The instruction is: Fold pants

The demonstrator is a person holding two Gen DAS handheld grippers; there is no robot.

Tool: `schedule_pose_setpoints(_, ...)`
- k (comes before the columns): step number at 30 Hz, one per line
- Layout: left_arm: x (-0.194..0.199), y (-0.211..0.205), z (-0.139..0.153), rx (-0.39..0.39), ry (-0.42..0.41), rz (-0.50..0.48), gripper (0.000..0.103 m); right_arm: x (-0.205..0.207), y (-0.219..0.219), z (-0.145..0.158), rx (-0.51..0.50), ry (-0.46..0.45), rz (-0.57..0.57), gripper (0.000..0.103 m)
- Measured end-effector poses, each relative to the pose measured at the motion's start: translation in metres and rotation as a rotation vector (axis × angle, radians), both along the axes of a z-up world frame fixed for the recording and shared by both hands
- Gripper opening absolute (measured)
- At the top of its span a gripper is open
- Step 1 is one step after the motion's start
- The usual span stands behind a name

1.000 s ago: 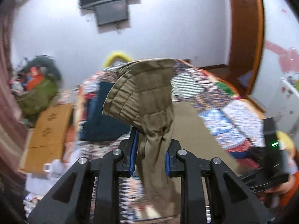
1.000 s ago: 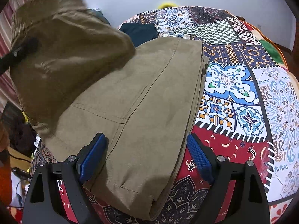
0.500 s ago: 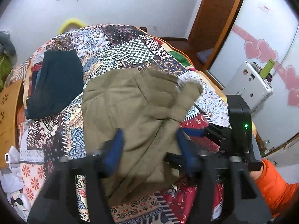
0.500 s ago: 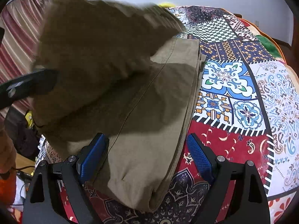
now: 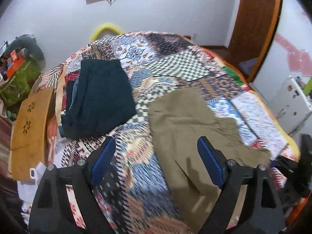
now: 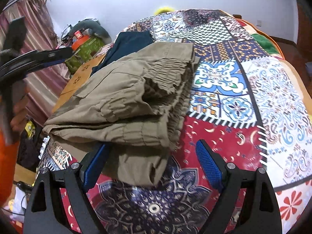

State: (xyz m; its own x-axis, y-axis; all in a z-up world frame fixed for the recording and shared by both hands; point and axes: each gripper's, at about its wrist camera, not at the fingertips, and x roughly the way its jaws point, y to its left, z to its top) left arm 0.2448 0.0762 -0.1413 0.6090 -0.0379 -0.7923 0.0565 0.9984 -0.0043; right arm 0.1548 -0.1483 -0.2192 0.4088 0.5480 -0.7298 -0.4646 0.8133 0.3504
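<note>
On the quilt [image 6: 243, 101]: folded khaki pants [image 6: 126, 101] | left claw [image 5: 156, 161] just spread, empty | right claw [image 6: 154, 163] spread | no legible writing

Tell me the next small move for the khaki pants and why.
Probably smooth the top fold flat. The khaki pants lie folded on the quilt, but the gathered waistband on top is bunched and gaping. The left gripper has just been opening with nothing between its pads; the right gripper is open too.

The left gripper [image 5: 156, 161], its jaws just opened and empty, was held over the quilt [image 5: 175, 62]; khaki pants [image 5: 185, 128] lay at 3 o'clock, dark folded clothes [image 5: 101, 97] at 11.
</note>
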Motion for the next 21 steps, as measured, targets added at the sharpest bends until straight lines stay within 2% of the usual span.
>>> schedule_pose_setpoints(8,0.088,0.001,-0.047,0.015,0.124,-0.013,0.086,0.003,-0.03,0.005,0.007,-0.007,-0.085,0.088)
schedule_pose_setpoints(13,0.127,-0.013,-0.089,0.076,0.246,-0.054,0.09,0.011,-0.05,0.012,-0.01,-0.024,-0.139,0.088)
schedule_pose_setpoints(15,0.134,-0.018,-0.113,0.117,0.333,-0.093,0.097,0.013,-0.057,0.016,-0.008,-0.032,-0.165,0.088)
schedule_pose_setpoints(16,0.134,-0.018,-0.122,0.134,0.35,-0.108,0.1,0.015,-0.06,0.016,-0.005,-0.033,-0.177,0.088)
schedule_pose_setpoints(17,0.131,-0.017,-0.126,0.141,0.34,-0.115,0.103,0.016,-0.063,0.018,-0.003,-0.034,-0.189,0.088)
schedule_pose_setpoints(21,0.113,0.002,-0.124,0.102,0.322,-0.111,0.103,0.018,-0.07,0.022,0.003,-0.043,-0.212,0.088)
